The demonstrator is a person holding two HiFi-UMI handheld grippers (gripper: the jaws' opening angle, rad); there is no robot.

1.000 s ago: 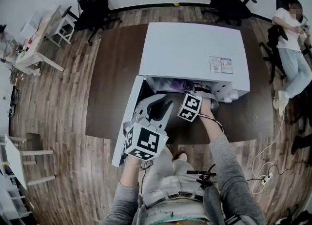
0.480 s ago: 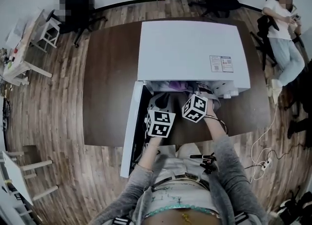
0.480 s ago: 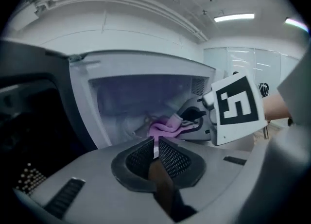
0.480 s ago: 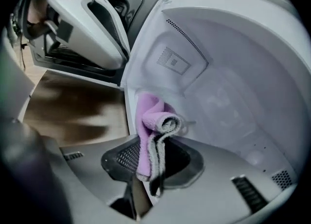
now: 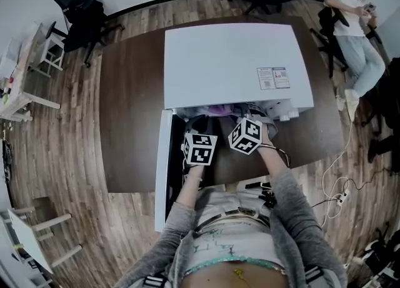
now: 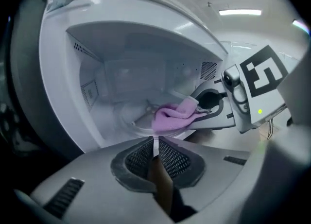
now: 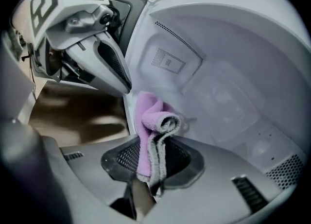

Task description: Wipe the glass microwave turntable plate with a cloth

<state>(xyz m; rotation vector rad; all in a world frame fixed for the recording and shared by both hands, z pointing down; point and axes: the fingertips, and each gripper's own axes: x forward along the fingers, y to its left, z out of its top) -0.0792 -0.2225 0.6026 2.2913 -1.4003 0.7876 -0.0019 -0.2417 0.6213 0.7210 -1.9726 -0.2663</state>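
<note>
Left gripper [image 6: 155, 143] dropped, empty jaws closing; right gripper's [image 6: 197, 112] cloth [image 7: 154, 121] points forward

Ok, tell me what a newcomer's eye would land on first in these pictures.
First, the pink cloth, pinched in the right hand-held gripper at the mouth of the open white microwave on the dark table. Next, the left hand-held gripper just in front of the same opening: its jaws have just been closing to a sliver, with nothing between them.
</note>
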